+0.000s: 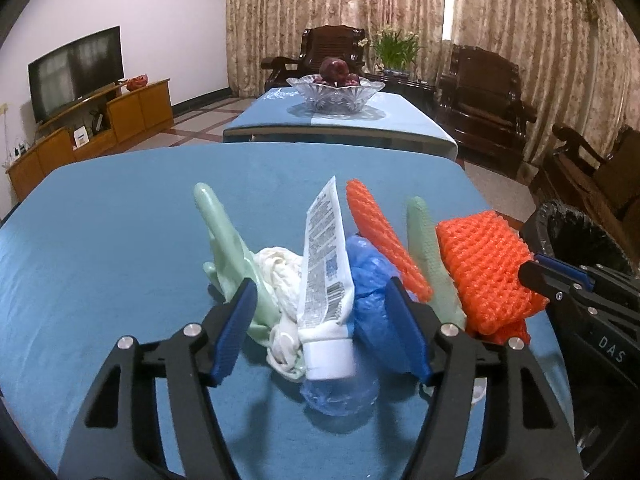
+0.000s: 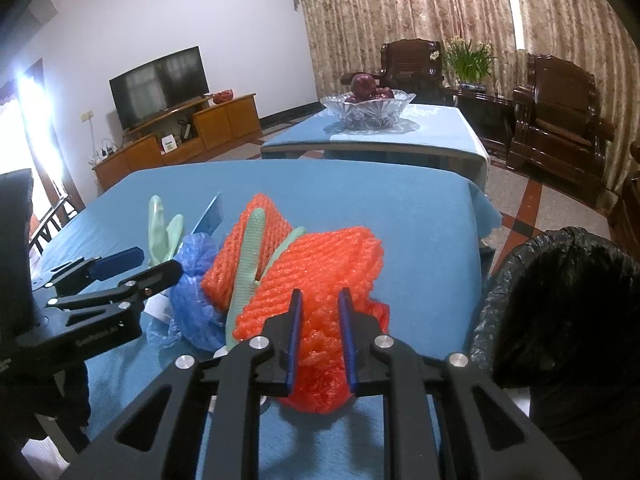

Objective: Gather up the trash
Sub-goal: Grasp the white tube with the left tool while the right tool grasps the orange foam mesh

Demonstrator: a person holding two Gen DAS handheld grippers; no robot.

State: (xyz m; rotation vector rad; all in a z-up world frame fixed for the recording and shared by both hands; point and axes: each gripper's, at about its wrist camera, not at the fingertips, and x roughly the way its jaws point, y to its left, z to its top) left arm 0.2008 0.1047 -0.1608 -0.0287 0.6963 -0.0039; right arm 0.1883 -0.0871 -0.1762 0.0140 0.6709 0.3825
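Note:
A trash pile lies on the blue table (image 1: 120, 240): a white tube (image 1: 326, 276), a blue plastic bag (image 1: 368, 276), white crumpled tissue (image 1: 280, 276), pale green gloves (image 1: 224, 240) and orange foam netting (image 1: 484, 268). My left gripper (image 1: 320, 328) is open, its jaws either side of the tube and bag. My right gripper (image 2: 322, 332) is shut on the orange foam netting (image 2: 320, 276) at the table's right side. The blue bag (image 2: 196, 276) and a green glove (image 2: 248, 264) also show in the right wrist view. The left gripper (image 2: 132, 264) shows there at left.
A black-lined trash bin (image 2: 568, 308) stands off the table's right edge; it also shows in the left wrist view (image 1: 580, 236). A second blue table with a glass fruit bowl (image 1: 336, 94) stands behind. Wooden armchairs (image 1: 484, 96) are at right, a TV cabinet (image 1: 88, 132) at left.

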